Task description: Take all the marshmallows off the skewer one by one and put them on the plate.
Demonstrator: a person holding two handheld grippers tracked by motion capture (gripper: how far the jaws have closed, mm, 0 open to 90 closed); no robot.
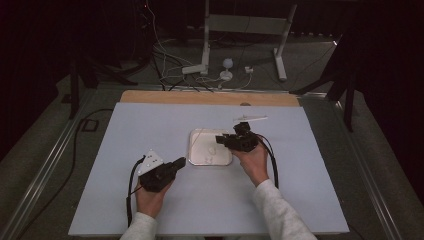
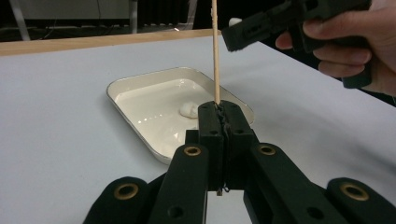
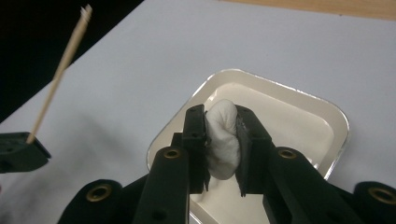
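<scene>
Nearest the high camera, the left gripper [image 1: 179,162] sits clenched on a thin skewer [image 2: 215,51], which stands upright with its long axis rising from the jaws. Right of it lies the tray [image 1: 196,159], one small white lump [image 2: 188,110] resting inside. Over the tray's right side, the right gripper [image 1: 222,139] squeezes a soft white piece [image 3: 221,137], probably a marshmallow. That piece hangs right of the skewer tip and well apart, so the right hand must bring it leftward onto the point.

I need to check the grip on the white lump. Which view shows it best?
The right gripper view: the white lump sits close-up, squeezed between the right gripper jaws above the tray. In the high view it is hidden behind that gripper.
</scene>
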